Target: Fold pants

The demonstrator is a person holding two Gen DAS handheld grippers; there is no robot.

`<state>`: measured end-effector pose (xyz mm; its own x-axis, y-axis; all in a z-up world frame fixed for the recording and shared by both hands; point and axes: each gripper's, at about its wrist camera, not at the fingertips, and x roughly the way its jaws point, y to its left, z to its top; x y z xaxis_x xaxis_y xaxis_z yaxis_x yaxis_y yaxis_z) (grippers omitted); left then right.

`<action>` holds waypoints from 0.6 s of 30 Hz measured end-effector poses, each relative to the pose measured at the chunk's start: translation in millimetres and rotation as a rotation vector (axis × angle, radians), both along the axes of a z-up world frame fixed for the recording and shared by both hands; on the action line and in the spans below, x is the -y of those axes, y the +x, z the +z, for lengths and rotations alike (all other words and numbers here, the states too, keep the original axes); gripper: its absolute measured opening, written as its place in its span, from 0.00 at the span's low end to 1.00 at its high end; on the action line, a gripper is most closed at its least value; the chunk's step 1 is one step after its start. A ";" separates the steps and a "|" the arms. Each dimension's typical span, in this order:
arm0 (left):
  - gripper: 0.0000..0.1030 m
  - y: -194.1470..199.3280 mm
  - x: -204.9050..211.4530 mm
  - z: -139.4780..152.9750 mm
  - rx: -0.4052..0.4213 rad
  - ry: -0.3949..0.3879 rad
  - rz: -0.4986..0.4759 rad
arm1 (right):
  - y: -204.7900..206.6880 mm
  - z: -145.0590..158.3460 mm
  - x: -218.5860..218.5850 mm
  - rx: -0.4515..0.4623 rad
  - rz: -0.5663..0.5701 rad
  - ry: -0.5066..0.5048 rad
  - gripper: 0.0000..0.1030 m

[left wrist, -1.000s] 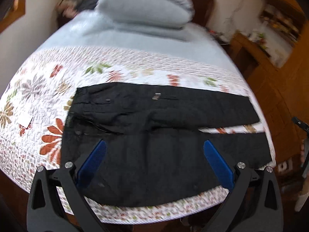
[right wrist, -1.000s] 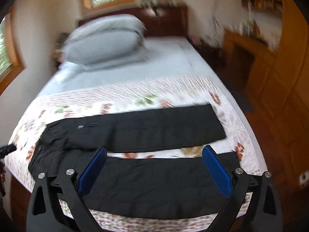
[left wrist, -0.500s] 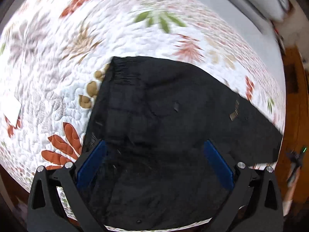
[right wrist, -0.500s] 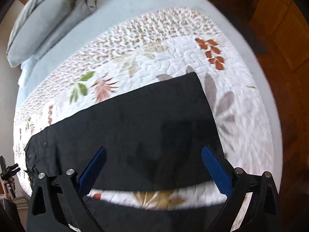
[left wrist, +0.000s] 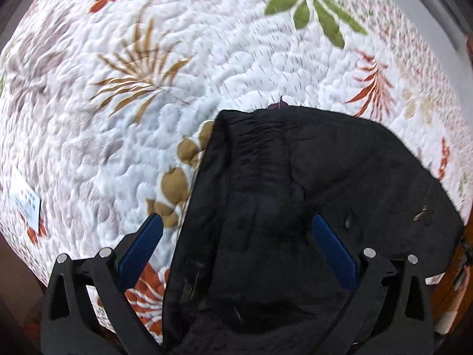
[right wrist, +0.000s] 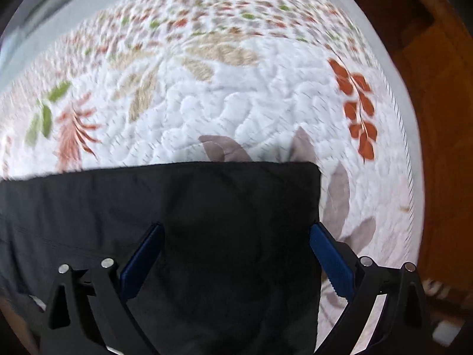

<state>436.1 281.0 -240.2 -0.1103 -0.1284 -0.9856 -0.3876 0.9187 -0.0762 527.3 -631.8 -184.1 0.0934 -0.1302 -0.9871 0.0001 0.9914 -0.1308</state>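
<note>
**Both grippers drop close over the black pants**

Left wrist view: the left gripper (left wrist: 236,236) hangs with its jaws spread wide, nothing between them. Its blue left finger (left wrist: 142,245), at about 8 o'clock, sits over the floral quilt (left wrist: 147,94) just beside the waist edge, and the right finger, at about 4 o'clock, sits over dark cloth. The black pants (left wrist: 295,207) fill the frame from the centre down to 6 o'clock and out to 3 o'clock, with the gathered waistband (left wrist: 254,136) at the centre. A white label (left wrist: 25,204) lies on the quilt at 9 o'clock. Half a second ago the waist corner sat higher and smaller in this view, with more of the pants visible; now the cloth looms larger and the camera is nearer.

Right wrist view: the right gripper (right wrist: 236,254) is likewise released, fingers far apart and gripping nothing. Its left finger lies over the fabric, while its right finger (right wrist: 331,260) sits just past the hem edge, over the quilt. The pant leg end (right wrist: 236,207) runs from 9 o'clock to its square hem near 3 o'clock. Compared with half a second ago, the hem has grown larger and the pillows are out of sight. A wooden floor (right wrist: 437,118) shows at 3 o'clock
</note>
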 end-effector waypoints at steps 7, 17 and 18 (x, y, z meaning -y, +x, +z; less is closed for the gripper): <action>0.98 14.5 21.5 -26.8 -0.018 -0.056 -0.024 | -15.0 11.0 -8.2 0.060 0.027 -0.030 0.48; 0.50 14.3 53.8 -0.5 0.037 0.008 -0.088 | -46.5 66.3 -54.9 0.137 0.056 -0.100 0.09; 0.47 15.2 57.9 5.2 0.048 0.013 -0.102 | -55.6 72.6 -57.7 0.154 0.063 -0.096 0.09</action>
<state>451.2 223.1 -235.0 -0.0745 -0.1057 -0.9916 -0.2881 0.9542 -0.0801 471.7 -574.1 -111.5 0.2532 -0.2124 -0.9438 -0.0344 0.9730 -0.2282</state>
